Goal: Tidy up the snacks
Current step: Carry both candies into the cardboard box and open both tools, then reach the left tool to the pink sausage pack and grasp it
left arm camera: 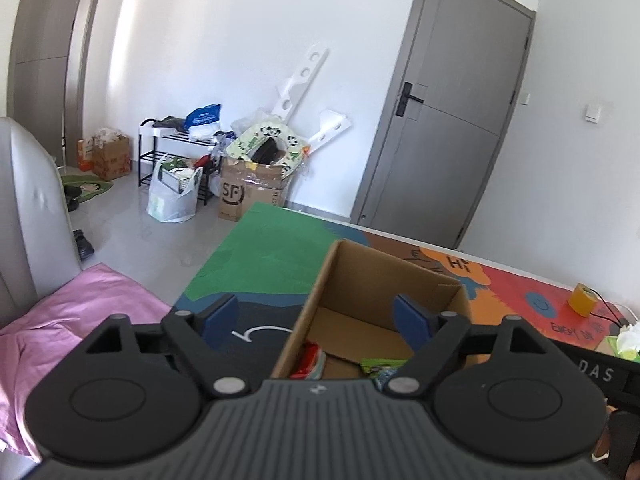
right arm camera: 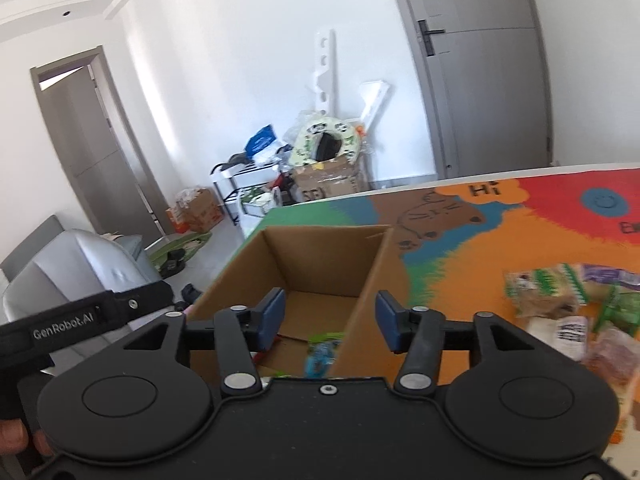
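Note:
An open cardboard box (left arm camera: 384, 280) (right arm camera: 320, 256) stands on the colourful table mat (left arm camera: 264, 256) (right arm camera: 480, 264). Inside it lie a red snack packet (left arm camera: 310, 360) and a green-blue packet (left arm camera: 380, 366) (right arm camera: 322, 350). My left gripper (left arm camera: 320, 320) is open and empty, its fingers straddling the box's left wall. My right gripper (right arm camera: 330, 326) is open and empty, straddling the box's right wall above the opening. Several loose snack packets (right arm camera: 568, 312) lie on the mat to the right of the box.
A yellow tape roll (left arm camera: 583, 299) and a tissue pack (left arm camera: 628, 340) sit at the mat's far right. A white chair with a pink cloth (left arm camera: 80, 320) stands left of the table. Boxes, bags and a rack (left arm camera: 240, 168) line the far wall.

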A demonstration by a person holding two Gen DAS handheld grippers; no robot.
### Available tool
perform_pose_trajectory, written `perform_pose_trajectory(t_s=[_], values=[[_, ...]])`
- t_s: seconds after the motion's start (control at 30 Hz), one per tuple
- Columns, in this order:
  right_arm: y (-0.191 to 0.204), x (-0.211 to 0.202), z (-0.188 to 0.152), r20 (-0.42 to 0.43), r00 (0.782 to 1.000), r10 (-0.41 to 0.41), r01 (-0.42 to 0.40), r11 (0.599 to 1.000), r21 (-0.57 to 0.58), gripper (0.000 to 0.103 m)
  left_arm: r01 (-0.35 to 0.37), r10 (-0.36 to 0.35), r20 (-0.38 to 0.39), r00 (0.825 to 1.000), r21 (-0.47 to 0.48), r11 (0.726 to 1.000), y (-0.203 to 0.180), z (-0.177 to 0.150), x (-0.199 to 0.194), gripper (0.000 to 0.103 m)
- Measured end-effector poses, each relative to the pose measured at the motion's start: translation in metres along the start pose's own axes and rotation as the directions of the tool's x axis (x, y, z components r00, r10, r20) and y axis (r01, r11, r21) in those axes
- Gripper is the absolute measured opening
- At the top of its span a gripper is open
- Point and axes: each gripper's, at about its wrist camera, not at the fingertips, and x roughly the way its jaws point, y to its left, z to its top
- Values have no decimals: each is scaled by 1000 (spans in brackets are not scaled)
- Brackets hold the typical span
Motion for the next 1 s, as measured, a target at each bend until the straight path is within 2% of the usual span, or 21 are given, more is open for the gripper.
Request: perform_pose_trajectory(t_s=[0.2,0.27,0.47,0.7,1.0], values=[[-24,-16,-1,16,998,-58,57,998,33,65,20,-21,3,1000,35,999,-19,-3,-1,91],[-30,-22,-2,25,997,-76,75,997,37,73,25,-25,0,1000,47,999,-25,-4,-1,92],[-51,-43,0,62,988,-141,138,989,52,88,62,-62,-4,998,73,995,-47,-5,0,95],[-83,-66,0,83,972,-221,211,971,109,90,134,-133,-21,991,109,985,-73,-10,2,96],[-121,-89,-10,73,947,-314,298,938,176,89,264,-257,-65,964,161,951,-116,-26,7,96]])
